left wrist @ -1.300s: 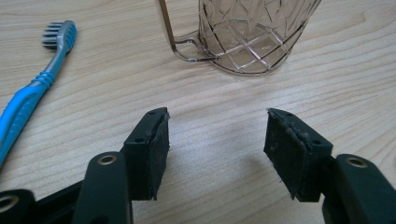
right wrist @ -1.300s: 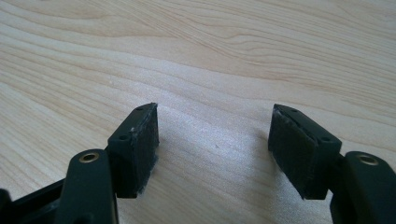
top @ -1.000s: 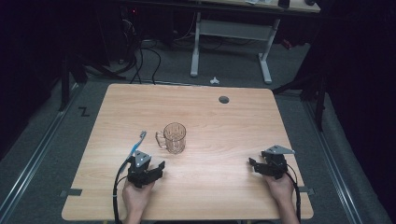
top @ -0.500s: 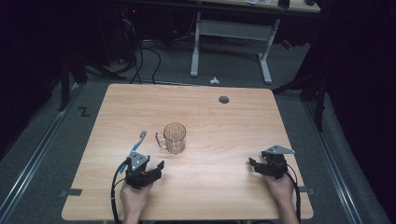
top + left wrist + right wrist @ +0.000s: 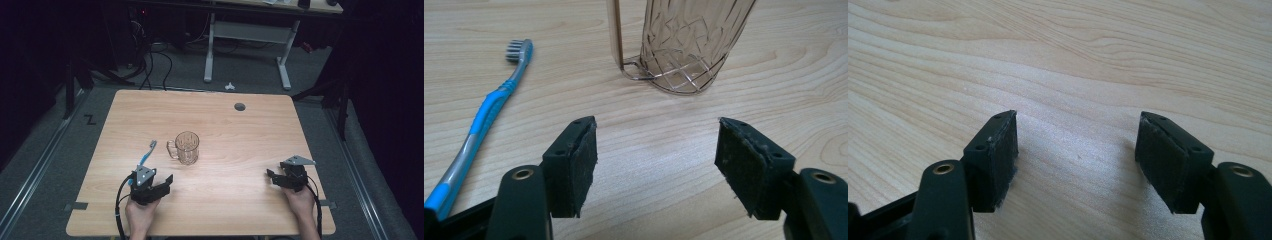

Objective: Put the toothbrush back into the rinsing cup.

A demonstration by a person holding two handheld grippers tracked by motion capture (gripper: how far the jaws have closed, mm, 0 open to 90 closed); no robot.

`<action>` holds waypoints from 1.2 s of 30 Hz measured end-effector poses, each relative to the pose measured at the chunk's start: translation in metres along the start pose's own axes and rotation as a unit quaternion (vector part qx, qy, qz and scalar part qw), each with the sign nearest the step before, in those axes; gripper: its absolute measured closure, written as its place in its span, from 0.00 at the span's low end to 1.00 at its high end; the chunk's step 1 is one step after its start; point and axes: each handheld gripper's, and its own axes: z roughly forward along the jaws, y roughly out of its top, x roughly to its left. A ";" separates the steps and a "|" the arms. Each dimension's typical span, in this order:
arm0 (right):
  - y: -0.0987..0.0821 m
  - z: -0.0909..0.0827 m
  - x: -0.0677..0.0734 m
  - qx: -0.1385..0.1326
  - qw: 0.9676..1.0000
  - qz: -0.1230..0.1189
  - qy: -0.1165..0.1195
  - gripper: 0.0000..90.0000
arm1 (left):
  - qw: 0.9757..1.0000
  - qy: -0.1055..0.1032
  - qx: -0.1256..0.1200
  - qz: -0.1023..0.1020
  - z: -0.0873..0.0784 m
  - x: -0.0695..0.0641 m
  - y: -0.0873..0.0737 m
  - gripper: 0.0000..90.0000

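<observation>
Left gripper [image 5: 656,165], jaws just spread wide and empty, faces the glass mug [image 5: 684,45]; toothbrush [image 5: 484,120] beside the mug; right gripper [image 5: 1078,165] gapes empty over bare table [image 5: 240,135].

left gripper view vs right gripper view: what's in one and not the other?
Left gripper view: a blue toothbrush lying flat on the table, and the base and handle of a clear patterned glass mug standing ahead of the left gripper, whose jaws have just been opening with nothing between them. Right gripper view: the right gripper over bare wood. Both: two black jaws apart, nothing between them, above the wooden table.
</observation>
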 end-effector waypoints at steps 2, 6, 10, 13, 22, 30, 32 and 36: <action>0.000 0.000 0.000 0.000 1.000 0.000 0.000 0.38 | 1.000 0.000 0.003 0.000 -0.001 0.001 0.001 0.37; 0.000 0.000 0.000 0.000 1.000 0.001 0.000 0.38 | 1.000 0.003 0.011 0.005 -0.005 0.005 0.005 0.37; 0.000 0.000 0.000 0.000 1.000 0.001 0.001 0.38 | 1.000 0.011 0.023 0.008 -0.008 0.011 0.006 0.37; 0.000 0.000 0.000 0.000 1.000 0.001 0.001 0.38 | 0.999 0.015 0.039 0.011 -0.010 0.014 0.007 0.36; 0.000 0.000 0.000 0.000 1.000 0.000 0.001 0.38 | 0.998 0.023 0.055 0.011 -0.013 0.023 0.009 0.34; 0.000 0.000 0.000 0.000 1.000 0.000 0.002 0.38 | 0.996 0.038 0.076 0.018 -0.014 0.028 0.014 0.35; 0.000 0.000 0.000 0.000 1.000 0.000 0.001 0.38 | 0.996 0.042 0.080 0.017 -0.014 0.031 0.015 0.36; 0.000 0.000 0.000 0.000 1.000 0.000 0.001 0.38 | 0.995 0.050 0.086 0.025 -0.016 0.033 0.018 0.36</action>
